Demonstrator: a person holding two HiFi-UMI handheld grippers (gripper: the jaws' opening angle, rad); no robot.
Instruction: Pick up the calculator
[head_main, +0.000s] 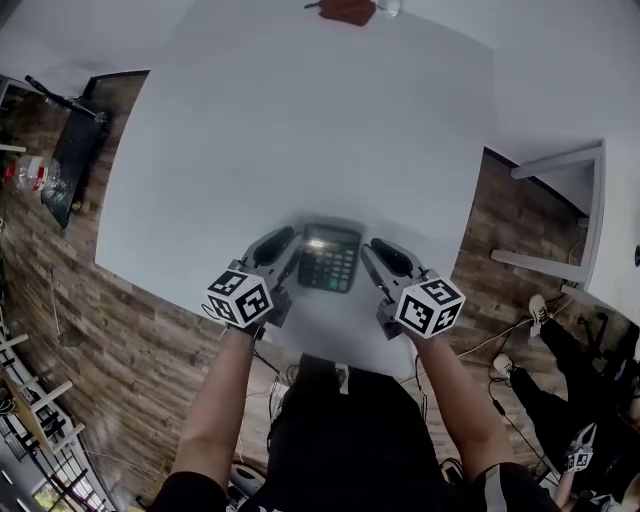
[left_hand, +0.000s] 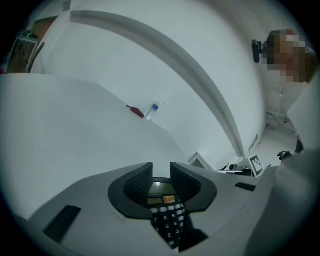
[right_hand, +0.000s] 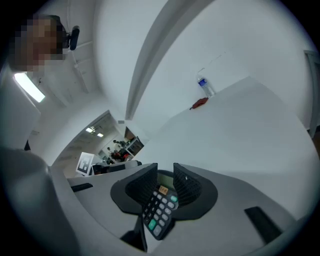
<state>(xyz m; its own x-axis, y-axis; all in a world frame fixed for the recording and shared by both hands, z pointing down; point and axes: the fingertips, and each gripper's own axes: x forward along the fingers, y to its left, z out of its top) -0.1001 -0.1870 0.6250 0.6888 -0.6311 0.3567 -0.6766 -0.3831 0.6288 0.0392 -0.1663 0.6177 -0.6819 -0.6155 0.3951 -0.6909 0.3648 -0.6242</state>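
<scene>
A dark calculator (head_main: 330, 257) with a lit display lies flat on the white table (head_main: 300, 130) near its front edge. My left gripper (head_main: 283, 240) is at its left side and my right gripper (head_main: 378, 250) at its right side, both pointing forward and a little down. In the left gripper view the jaws (left_hand: 161, 172) stand apart, and the calculator (left_hand: 167, 215) shows through the gap below them. The right gripper (right_hand: 165, 172) is likewise open, with the calculator (right_hand: 159, 210) in its gap. No pad presses on it.
A red object (head_main: 345, 10) and a small clear bottle (head_main: 388, 8) sit at the table's far edge. A dark screen (head_main: 75, 160) leans on the wooden floor to the left. White furniture (head_main: 560, 160) and a person's legs (head_main: 545, 370) are to the right.
</scene>
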